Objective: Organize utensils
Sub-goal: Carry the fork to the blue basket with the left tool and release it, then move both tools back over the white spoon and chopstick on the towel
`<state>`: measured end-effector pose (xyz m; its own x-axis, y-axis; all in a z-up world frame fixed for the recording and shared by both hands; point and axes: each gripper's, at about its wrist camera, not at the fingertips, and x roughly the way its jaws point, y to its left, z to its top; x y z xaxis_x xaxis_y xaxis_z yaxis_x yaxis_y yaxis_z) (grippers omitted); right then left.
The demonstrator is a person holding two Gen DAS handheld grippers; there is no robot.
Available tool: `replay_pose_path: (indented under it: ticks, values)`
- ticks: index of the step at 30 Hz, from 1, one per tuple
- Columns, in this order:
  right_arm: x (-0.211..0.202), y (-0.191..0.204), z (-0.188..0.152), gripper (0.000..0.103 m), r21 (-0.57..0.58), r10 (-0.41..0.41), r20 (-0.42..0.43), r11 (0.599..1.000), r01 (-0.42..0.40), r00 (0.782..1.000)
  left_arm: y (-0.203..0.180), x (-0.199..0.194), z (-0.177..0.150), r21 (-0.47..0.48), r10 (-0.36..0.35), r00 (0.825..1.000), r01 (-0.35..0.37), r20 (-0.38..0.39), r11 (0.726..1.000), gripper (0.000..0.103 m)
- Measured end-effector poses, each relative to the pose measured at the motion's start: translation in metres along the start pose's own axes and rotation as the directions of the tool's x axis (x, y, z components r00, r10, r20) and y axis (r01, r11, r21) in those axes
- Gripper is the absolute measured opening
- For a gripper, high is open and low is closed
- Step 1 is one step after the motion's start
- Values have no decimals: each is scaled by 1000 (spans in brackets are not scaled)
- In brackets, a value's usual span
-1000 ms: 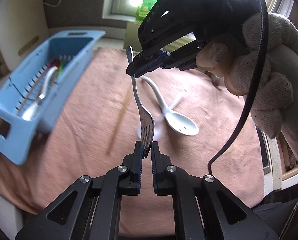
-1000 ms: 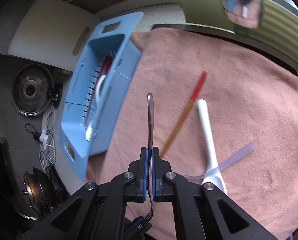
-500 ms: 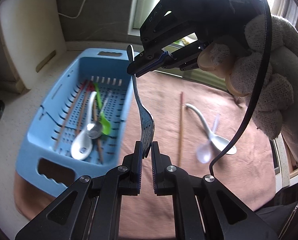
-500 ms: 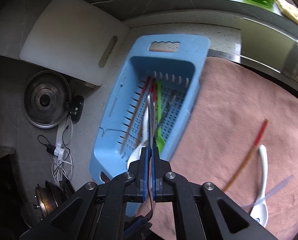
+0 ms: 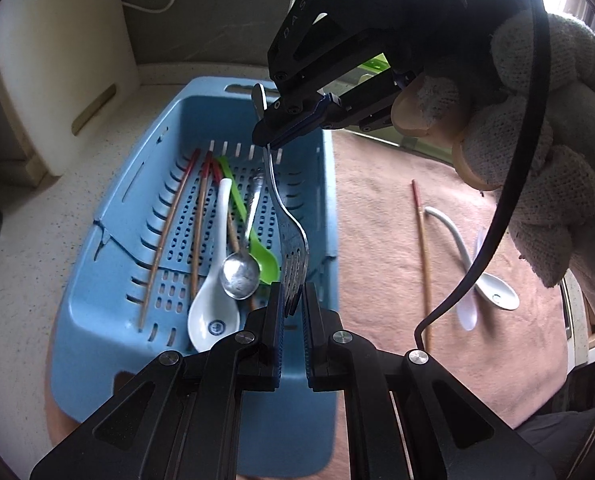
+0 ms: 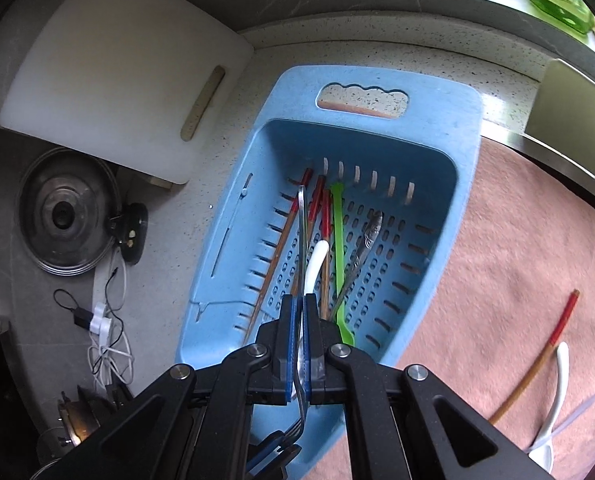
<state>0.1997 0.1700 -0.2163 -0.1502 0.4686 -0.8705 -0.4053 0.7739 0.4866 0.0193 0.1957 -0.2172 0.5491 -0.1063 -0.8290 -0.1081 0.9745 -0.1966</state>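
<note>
While both my claws (image 5: 292,304) (image 6: 300,354) pinch the fork (image 5: 287,216) over the half-filled basket (image 5: 109,216), a chopstick (image 5: 421,240) and spoons (image 5: 469,256) wait at right.

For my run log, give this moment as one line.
held: silver metal fork | left gripper: shut on tines | right gripper: shut on handle | position: over blue plastic basket | phase: pre-release
</note>
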Motion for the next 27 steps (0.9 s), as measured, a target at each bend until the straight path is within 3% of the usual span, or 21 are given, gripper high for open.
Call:
replay_pose_path:
  ticks: [10, 12, 14, 27]
  values:
    - [17, 9, 9, 6, -64, -58, -10, 996, 57, 998, 18, 12, 8, -35, -2, 1000, 1, -14, 999, 8]
    - [15, 10, 10, 16, -72, -79, 3, 994, 79, 997, 22, 12, 9, -49, 5, 1000, -6, -16, 999, 18]
    - [13, 10, 10, 20, -73, -80, 13, 994, 81, 997, 23, 11, 10, -52, 8, 1000, -8, -11, 999, 18]
    - [-16, 11, -11, 22, -172, -137, 102, 973, 153, 985, 13, -4, 1, -82, 13, 1000, -11, 18, 997, 18]
